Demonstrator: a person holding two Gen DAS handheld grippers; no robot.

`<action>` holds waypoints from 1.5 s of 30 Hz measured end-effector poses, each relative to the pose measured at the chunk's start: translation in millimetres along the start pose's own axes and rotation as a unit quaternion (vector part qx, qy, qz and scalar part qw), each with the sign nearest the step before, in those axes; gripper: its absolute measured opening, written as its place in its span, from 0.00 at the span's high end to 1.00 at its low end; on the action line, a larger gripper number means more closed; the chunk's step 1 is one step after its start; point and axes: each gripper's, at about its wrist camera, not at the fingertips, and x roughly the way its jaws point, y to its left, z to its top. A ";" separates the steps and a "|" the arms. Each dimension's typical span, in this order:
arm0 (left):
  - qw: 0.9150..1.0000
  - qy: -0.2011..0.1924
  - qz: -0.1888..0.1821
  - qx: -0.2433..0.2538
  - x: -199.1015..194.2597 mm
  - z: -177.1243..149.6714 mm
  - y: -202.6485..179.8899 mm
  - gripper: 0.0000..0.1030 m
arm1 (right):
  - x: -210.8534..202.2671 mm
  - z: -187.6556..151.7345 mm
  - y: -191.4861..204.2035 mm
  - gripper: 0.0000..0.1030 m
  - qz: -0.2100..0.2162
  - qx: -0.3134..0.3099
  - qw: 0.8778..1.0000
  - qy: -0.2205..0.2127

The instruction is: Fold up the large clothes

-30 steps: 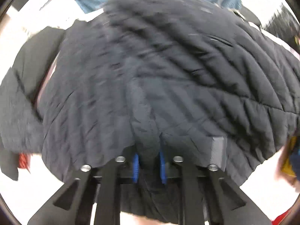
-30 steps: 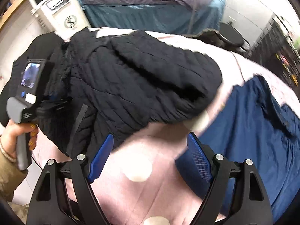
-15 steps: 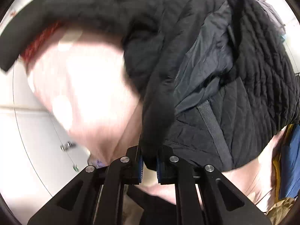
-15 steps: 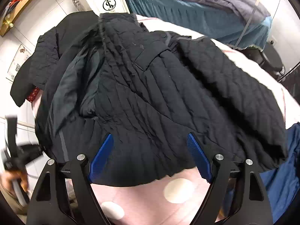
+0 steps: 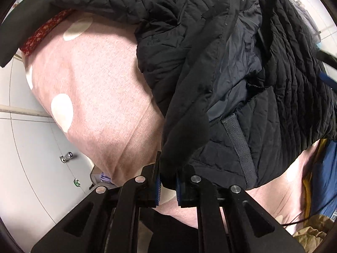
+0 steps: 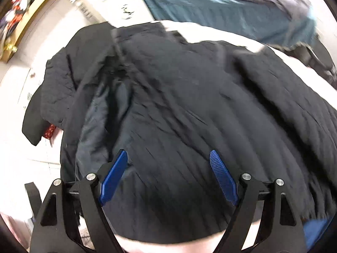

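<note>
A black quilted jacket [image 5: 284, 88] lies spread on a pink bed cover with white dots [image 5: 101, 88], its dark lining showing along the opened front. My left gripper [image 5: 168, 185] points down at the bed's edge and is shut on the jacket's front edge, which hangs up out of the blue pads. In the right wrist view the same jacket [image 6: 210, 109] fills the frame, blurred. My right gripper [image 6: 168, 175] hovers over the jacket's lower part with its jaws wide open and nothing between them.
A red patterned cloth [image 5: 40, 33] peeks out under the jacket's sleeve. A blue garment [image 5: 324, 168] and a yellow one lie at the right. Beyond the bed stand a teal-covered bed [image 6: 231, 12] and a white appliance [image 6: 118, 2]. White tiled floor [image 5: 25, 168] lies beside the bed.
My left gripper has pulled the jacket's front edge across to the bed's side, opening the front and baring the lining. My right gripper has moved from beside the jacket to over it, still open.
</note>
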 end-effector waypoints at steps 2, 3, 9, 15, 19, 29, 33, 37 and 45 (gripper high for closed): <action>1.000 -0.003 0.002 0.002 4.7 -8.6 -2.4 0.90 | 24.6 8.9 18.3 0.22 -0.009 -0.011 1.000 0.006; 1.000 -0.005 0.004 0.003 5.2 -12.0 -10.8 0.90 | 33.5 11.8 24.3 0.22 -0.016 -0.013 1.000 0.006; 1.000 -0.013 0.003 -0.002 1.9 -26.5 -13.2 0.89 | 83.4 25.1 38.8 0.48 -0.134 -0.014 0.991 0.024; 1.000 -0.011 -0.007 -0.012 4.4 -33.1 -9.1 0.87 | 18.2 3.7 15.4 0.91 -0.083 -0.022 0.996 -0.024; 1.000 -0.012 -0.005 0.004 0.7 -35.2 -10.7 0.87 | -69.9 -36.2 -13.1 0.93 -0.080 -0.021 0.994 -0.072; 0.999 0.016 -0.049 0.006 -14.3 -65.8 -1.5 0.70 | -165.0 -188.4 -81.5 0.96 -0.093 0.024 0.995 -0.010; 0.999 0.025 -0.035 -0.011 -12.9 -88.5 11.7 0.52 | -157.5 -240.3 -98.2 0.96 -0.090 0.069 0.993 0.024; 0.998 0.016 0.005 -0.067 -18.7 -111.5 43.6 0.44 | -151.6 -271.7 -127.2 0.96 -0.086 0.134 0.986 0.050; 0.978 0.022 0.049 -0.203 -21.0 -149.0 118.9 0.44 | -120.4 -314.5 -153.6 0.95 -0.073 0.171 0.972 0.143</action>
